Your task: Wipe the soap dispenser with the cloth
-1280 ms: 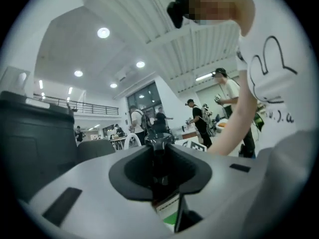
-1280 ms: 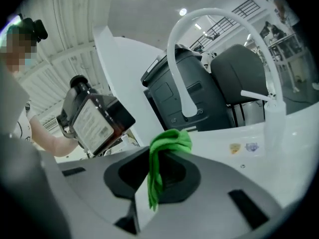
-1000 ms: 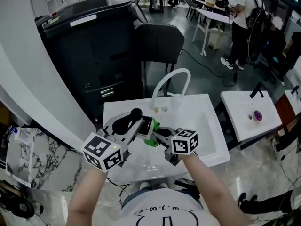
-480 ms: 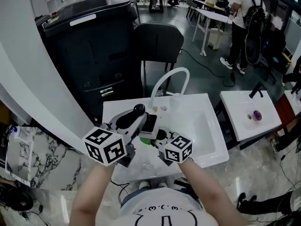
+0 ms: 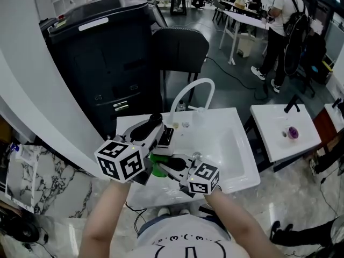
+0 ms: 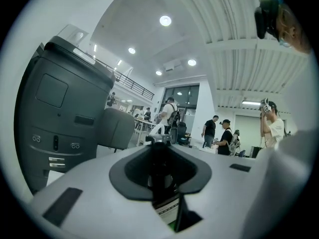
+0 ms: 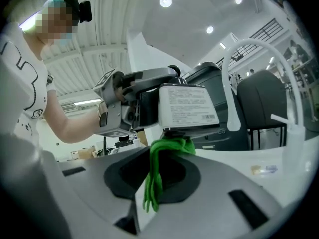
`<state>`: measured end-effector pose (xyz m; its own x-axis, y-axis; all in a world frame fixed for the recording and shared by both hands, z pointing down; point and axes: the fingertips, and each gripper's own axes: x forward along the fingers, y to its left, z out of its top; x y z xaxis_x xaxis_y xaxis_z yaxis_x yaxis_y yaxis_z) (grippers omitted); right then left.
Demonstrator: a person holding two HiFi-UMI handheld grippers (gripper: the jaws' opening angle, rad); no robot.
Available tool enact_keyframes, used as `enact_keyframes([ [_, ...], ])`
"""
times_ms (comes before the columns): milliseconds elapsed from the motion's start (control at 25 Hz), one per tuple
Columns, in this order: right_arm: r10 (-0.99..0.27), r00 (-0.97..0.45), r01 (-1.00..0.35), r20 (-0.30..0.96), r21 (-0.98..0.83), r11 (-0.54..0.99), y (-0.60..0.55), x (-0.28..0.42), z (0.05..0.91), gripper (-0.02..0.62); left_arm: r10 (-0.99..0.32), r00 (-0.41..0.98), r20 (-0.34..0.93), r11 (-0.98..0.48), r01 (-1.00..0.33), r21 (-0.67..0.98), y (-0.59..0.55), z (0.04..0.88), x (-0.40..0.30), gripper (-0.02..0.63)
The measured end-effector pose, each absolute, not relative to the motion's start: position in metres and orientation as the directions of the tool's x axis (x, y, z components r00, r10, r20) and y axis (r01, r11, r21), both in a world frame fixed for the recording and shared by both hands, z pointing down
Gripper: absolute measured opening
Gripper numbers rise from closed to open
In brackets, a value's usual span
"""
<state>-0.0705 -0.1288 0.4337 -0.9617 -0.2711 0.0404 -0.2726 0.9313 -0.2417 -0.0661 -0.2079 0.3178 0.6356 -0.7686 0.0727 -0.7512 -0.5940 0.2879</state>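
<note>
White sink surface (image 5: 236, 144) lies below. The soap dispenser (image 7: 187, 106) is lifted clear of it, clenched in the left tongs (image 6: 162, 183). The right tongs (image 7: 158, 180) grasp the green cloth (image 7: 167, 148), which meets the dispenser's underside. We judge wiping is under way at the base; we cannot tell how much of the body remains.

Fuzzy cloth (image 7: 155, 180), glossy sink (image 5: 228, 140), smooth plastic dispenser (image 7: 187, 106).
</note>
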Motion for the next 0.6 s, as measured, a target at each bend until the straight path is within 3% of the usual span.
enact_keyframes([
  [240, -0.286, -0.955, -0.298, 0.081, -0.256, 0.92, -0.136, -0.063, 0.443, 0.049, -0.775, 0.628, 0.075, -0.586, -0.757, 0.289, -0.207, 0.318, -0.067, 0.092],
  [400, -0.421, -0.888, -0.456, 0.182, -0.25, 0.854, -0.166, -0.038, 0.469, 0.049, -0.781, 0.62, 0.071, -0.583, -0.766, 0.272, -0.204, 0.313, -0.071, 0.092],
  [600, -0.519, -0.844, -0.533, 0.134, -0.312, 0.787, -0.187, -0.011, 0.461, 0.049, -0.765, 0.637, 0.088, -0.595, -0.753, 0.281, -0.196, 0.316, -0.069, 0.092],
])
